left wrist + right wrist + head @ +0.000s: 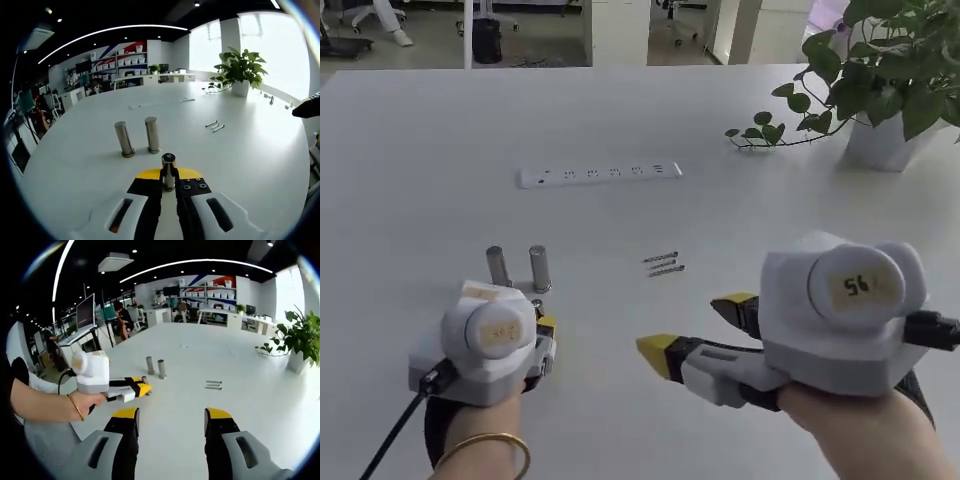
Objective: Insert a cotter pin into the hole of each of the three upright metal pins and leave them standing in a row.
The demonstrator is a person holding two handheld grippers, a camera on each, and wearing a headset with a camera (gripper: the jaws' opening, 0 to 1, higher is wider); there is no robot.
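The left gripper (168,176) sat low over the bench (770,210), pinching an upright pin (168,166) near two standing pins (152,134). The right gripper (172,416) hovered level, jaws spread, its view catching the cotter pins (214,385) ahead.

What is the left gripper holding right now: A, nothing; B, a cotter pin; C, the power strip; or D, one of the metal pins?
D: in the left gripper view the left gripper is closed around a metal pin, while the cotter pins lie loose farther off.
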